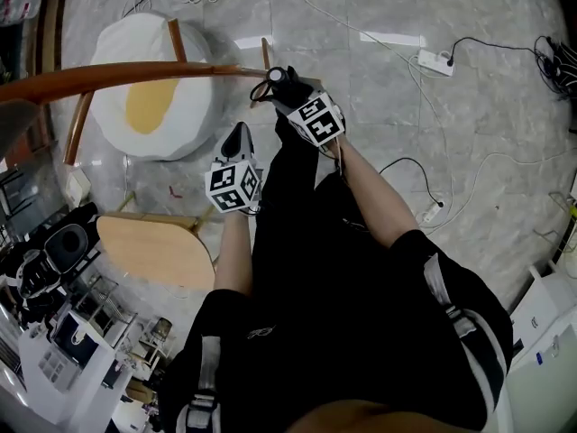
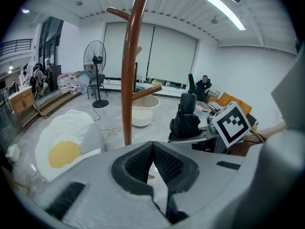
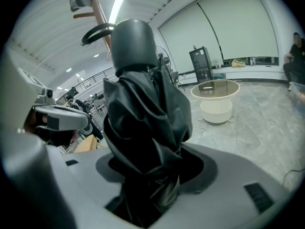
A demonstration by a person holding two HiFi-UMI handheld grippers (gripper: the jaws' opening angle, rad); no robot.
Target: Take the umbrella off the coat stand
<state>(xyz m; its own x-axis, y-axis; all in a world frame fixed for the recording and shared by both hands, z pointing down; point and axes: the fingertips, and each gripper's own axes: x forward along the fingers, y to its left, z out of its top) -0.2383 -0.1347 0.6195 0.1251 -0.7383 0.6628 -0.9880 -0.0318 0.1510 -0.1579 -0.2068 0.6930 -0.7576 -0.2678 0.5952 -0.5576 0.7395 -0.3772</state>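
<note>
A black folded umbrella [image 3: 143, 128] stands between the jaws of my right gripper [image 3: 152, 175], which is shut on its bunched fabric. Its rounded handle [image 3: 133, 42] points up, and the wrist loop [image 3: 97, 32] hangs close to the brown coat stand [image 3: 97, 8]; I cannot tell whether the loop is round a peg. In the head view the right gripper [image 1: 287, 93] holds the umbrella [image 1: 279, 78] near the stand's pole [image 1: 135, 75]. My left gripper [image 2: 152, 159] is shut on nothing, just left of the umbrella [image 2: 186, 120] and facing the pole [image 2: 131, 66]. In the head view the left gripper [image 1: 239, 138] sits below the pole.
A white and yellow egg-shaped cushion [image 1: 153, 88] lies on the marble floor by the stand's base. A power strip [image 1: 437, 59] and cables trail at the upper right. A round wooden tabletop [image 1: 153, 246] is at lower left. A white tub [image 2: 143, 113], a standing fan [image 2: 95, 61] and a seated person [image 2: 204, 85] are beyond.
</note>
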